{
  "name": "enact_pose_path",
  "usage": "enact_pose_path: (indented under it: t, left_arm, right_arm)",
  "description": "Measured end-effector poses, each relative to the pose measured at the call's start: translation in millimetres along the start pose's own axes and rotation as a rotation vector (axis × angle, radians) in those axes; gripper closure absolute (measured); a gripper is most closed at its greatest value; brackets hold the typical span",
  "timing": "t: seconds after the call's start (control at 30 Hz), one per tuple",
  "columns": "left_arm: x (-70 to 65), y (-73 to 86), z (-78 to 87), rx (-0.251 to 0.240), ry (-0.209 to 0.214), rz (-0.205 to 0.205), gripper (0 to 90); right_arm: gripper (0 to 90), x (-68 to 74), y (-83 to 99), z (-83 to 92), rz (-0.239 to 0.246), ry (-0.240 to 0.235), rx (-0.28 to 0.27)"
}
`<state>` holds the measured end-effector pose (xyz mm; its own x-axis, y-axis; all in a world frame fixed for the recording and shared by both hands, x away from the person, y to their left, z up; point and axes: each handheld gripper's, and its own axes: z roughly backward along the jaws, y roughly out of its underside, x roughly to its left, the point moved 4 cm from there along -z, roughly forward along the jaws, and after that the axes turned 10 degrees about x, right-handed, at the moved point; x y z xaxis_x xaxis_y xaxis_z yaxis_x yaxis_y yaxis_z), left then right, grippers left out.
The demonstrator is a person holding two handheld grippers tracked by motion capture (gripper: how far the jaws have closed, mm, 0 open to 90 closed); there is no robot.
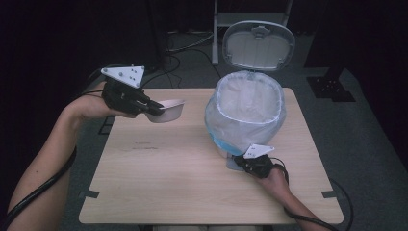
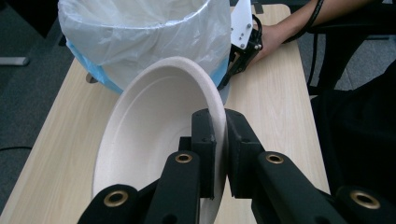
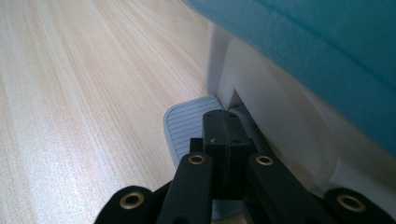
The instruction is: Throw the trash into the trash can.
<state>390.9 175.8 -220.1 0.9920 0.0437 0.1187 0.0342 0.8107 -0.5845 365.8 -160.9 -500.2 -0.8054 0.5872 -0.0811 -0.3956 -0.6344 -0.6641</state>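
Clamped on the rim of a matte, off-white, moulded-fibre bowl by the left gripper, held raised over the far-left corner of the pale wood-grain table. Seen smooth, oval and tilted on edge in the left gripper view. Lined with crinkled translucent plastic over a blue band, a round pedal bin, lid up. Pressed closed, jaws touching, on the bin's ribbed grey pedal, the right gripper; ribbing plain in the right gripper view.

Desk: pale wood-grain laminate, smooth, matt. Bowl: matt moulded paper pulp. Bin liner: thin translucent plastic, crinkled. Pedal: ribbed grey plastic. Tongs: matt black plastic.
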Motion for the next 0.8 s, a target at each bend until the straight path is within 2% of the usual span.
enact_pose_path:
  t: [0.47,0.53,0.63,0.8]
  left_arm:
    - [4.3,-17.0,7.8,-0.002,-0.018,-0.029,83.5]
    - [5.5,-17.9,7.6,-0.014,-0.015,-0.022,83.6]
    - [7.5,-18.1,7.6,0.001,-0.014,-0.023,83.5]
    - [11.0,-24.2,8.9,-0.006,-0.017,-0.032,83.5]
  right_arm:
    - [90.0,-0.7,0.2,0.0,0.007,0.005,0.002]
    - [90.0,-0.8,0.2,-0.2,0.008,0.007,0.001]
    - [90.0,-0.8,0.2,-0.2,0.008,0.007,0.001]
    - [90.0,-0.6,0.2,-0.1,0.004,0.006,0.002]
